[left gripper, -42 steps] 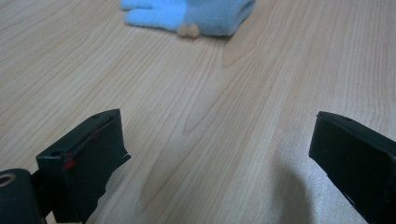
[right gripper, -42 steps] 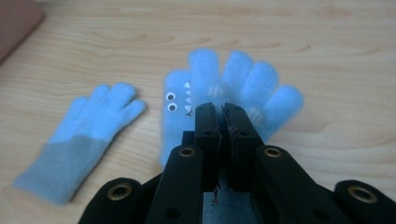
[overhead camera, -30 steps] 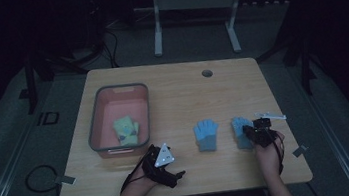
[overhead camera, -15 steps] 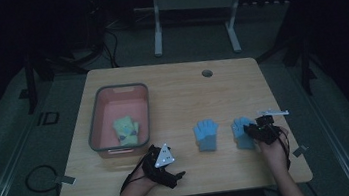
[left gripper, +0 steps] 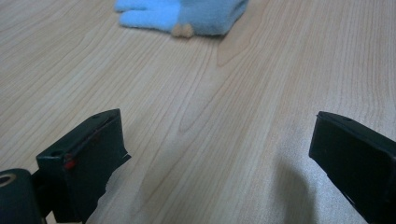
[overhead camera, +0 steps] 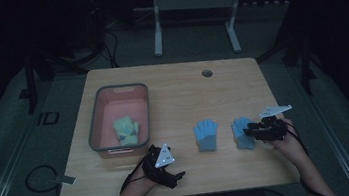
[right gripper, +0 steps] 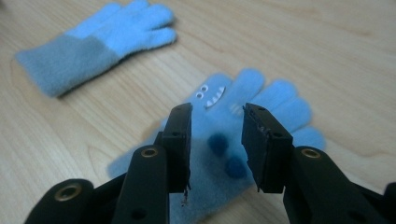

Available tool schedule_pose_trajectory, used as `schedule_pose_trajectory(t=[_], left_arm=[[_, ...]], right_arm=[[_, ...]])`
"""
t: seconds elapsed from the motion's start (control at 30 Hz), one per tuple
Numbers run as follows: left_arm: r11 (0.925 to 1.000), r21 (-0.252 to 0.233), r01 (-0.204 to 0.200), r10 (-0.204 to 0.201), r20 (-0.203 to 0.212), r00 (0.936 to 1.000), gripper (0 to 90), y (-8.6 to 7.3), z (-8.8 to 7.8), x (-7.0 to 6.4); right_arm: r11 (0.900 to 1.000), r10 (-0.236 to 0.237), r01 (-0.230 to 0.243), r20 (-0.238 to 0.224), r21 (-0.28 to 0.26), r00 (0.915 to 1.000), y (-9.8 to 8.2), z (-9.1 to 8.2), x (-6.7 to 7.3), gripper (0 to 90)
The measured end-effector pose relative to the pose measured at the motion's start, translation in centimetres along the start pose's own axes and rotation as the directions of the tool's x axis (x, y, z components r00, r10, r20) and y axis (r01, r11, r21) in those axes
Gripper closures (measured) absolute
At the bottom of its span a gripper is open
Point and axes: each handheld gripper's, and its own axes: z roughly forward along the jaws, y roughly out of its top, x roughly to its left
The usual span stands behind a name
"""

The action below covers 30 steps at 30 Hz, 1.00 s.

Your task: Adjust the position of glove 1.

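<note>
Work in hand: sorting gloves into the pink bin (overhead camera: 95, 119), as far as the layout suggests.
Done: a green glove pair (overhead camera: 126, 130) already lies inside the bin, left of centre in the high view.
Left: two blue gloves lie on the wooden table (overhead camera: 177, 92), lower middle of the frame, fingers pointing to the top edge.
Monster-face glove (right gripper: 243, 116): flat on the wood under the right gripper (right gripper: 215, 122), lower centre of the right gripper view.
Right claw: jaws have just been opening and stand at a narrow gap; the glove lies below them, not pinched.
Plain glove (overhead camera: 206, 134): just left of the other, apart from it; it lies at the top edge of the left gripper view.
Left gripper (overhead camera: 171, 175): low at the bottom left of centre, jaws spread wide, bare wood between them.
Around: a round cable hole (overhead camera: 206, 73) near the table's top edge, a metal stand (overhead camera: 191, 5) beyond it.
In the way: nothing lies between the blue gloves and the bin.
</note>
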Motion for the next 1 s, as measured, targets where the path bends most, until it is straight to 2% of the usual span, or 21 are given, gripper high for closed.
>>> schedule_pose_trajectory(t=[0.13, 0.27, 0.4, 0.5, 0.7, 0.87, 0.93, 1.0], left_arm=[[1.0, -0.001, -0.002, 0.002, 0.0, 1.0, 3.3, 0.0, 0.0, 0.0], [1.0, 0.001, -0.009, 0.009, 0.005, 0.9999, 3.3, 0.0, 0.0, -0.1], [0.9999, 0.003, -0.011, 0.011, 0.006, 0.9999, 3.3, 0.0, 0.0, -0.1], [1.0, 0.003, -0.009, 0.009, 0.007, 0.9999, 3.3, -0.1, 0.0, 0.0], [1.0, 0.006, -0.006, 0.006, 0.006, 1.0, 3.3, 0.0, 0.0, 0.0], [1.0, 0.006, -0.008, 0.008, 0.007, 0.9999, 3.3, 0.0, 0.0, 0.0], [0.9999, 0.006, -0.008, 0.008, 0.009, 0.9999, 3.3, 0.0, 0.0, 0.0], [1.0, 0.006, -0.007, 0.007, 0.008, 0.9999, 3.3, 0.0, 0.0, 0.0]], right_arm=[[1.0, 0.011, -0.011, -0.022, 0.006, 0.9997, -0.4, 0.5, -0.5, 62.4], [0.999, -0.001, 0.002, -0.024, 0.045, 0.9997, -0.9, 1.4, -0.4, 62.0], [0.997, -0.052, 0.052, 0.012, 0.061, 0.9986, -1.1, 1.6, 0.1, 64.4], [0.996, -0.063, 0.061, 0.033, 0.071, 0.9974, -0.9, 1.7, 0.5, 69.0], [0.997, -0.033, 0.029, 0.056, 0.071, 0.9979, -0.9, 1.7, 0.7, 82.5], [0.997, -0.016, 0.011, 0.065, 0.077, 0.9977, -0.3, 1.3, 0.8, 85.1], [0.999, 0.005, -0.008, 0.061, 0.053, 0.9981, 0.1, 0.8, 0.8, 85.2], [0.999, 0.004, -0.007, 0.072, 0.036, 0.9974, 0.7, 0.2, 1.0, 85.2]])
